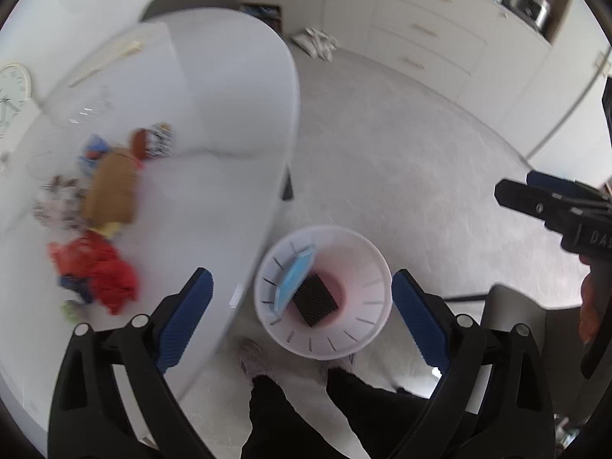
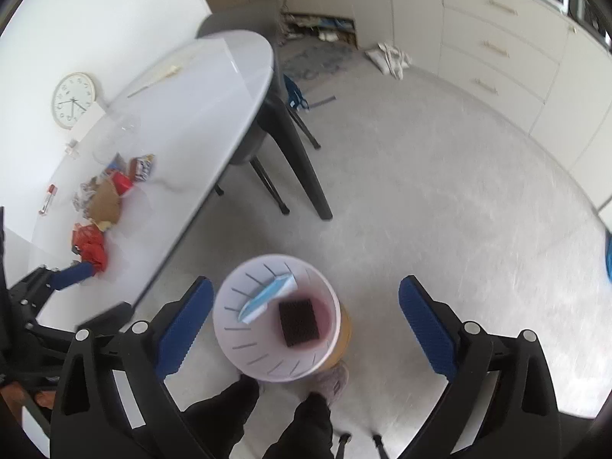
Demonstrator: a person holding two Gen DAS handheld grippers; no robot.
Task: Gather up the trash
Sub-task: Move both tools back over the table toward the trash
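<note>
The left gripper [image 1: 302, 313] is held wide open over a white bin [image 1: 367, 267]. Trash [image 1: 99, 229] is seen on the table [image 1: 214, 114], left.

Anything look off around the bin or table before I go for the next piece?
Nothing spilled. The bin stands upright on the floor, holding a blue face mask and a dark sponge. The wrapper pile on the table is uncollected. Both grippers are open and empty.

A round white plastic bin [image 2: 276, 319] stood on the pale grey floor [image 2: 420, 191], just beside the edge of the long white table [image 2: 199, 88] on its left. In the bin lay a flat black sponge [image 2: 299, 322] with a blue paper mask [image 2: 267, 296] to its left. A heap of crumpled red and brown wrappers [image 2: 100, 206] lay on the table, with a round white clock [image 2: 73, 100] behind it.
</note>
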